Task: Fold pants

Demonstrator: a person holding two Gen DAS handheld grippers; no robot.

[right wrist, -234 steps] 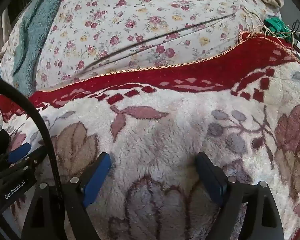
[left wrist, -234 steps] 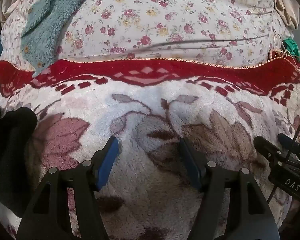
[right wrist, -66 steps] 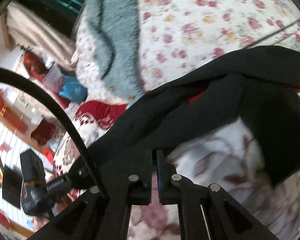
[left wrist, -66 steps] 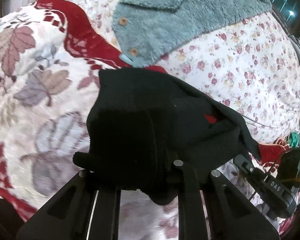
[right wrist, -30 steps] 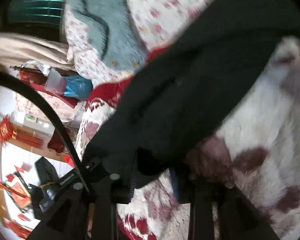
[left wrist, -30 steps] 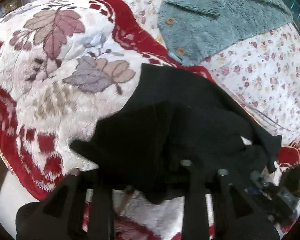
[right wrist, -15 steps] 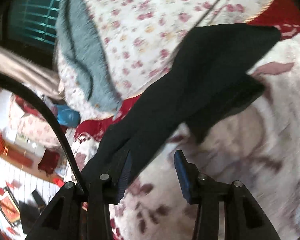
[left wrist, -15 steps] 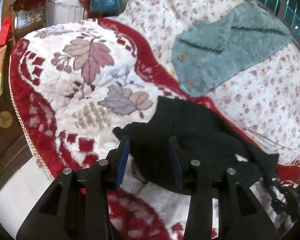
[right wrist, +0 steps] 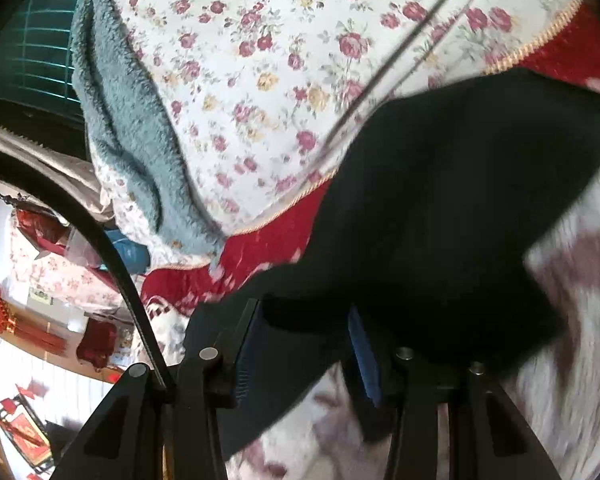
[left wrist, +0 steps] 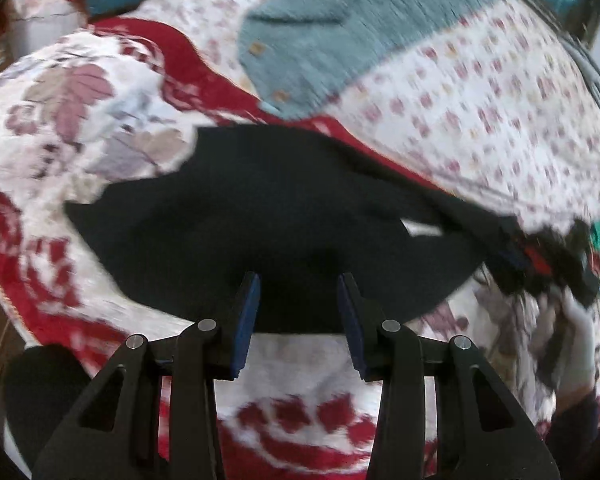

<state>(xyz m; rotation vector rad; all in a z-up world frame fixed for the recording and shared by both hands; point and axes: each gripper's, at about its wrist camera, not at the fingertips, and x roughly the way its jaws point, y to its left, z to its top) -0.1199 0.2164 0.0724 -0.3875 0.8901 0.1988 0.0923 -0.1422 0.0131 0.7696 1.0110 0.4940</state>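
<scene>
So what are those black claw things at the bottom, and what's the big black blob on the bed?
Those claws are grabbing tools that a person holds, one in each hand. Each tool carries a small camera looking out between its two fingers, so you get one picture per hand. The left tool is open, and so is the right tool. Neither one pinches anything. The black blob is a pair of pants lying on a fuzzy blanket with leaves and red trim. Behind it lie a flowery sheet and a fluffy teal sweater.

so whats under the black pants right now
The black pants lie on the fleece leaf-print blanket, their far edge over its red border. Whatever else is beneath the cloth is covered.
</scene>
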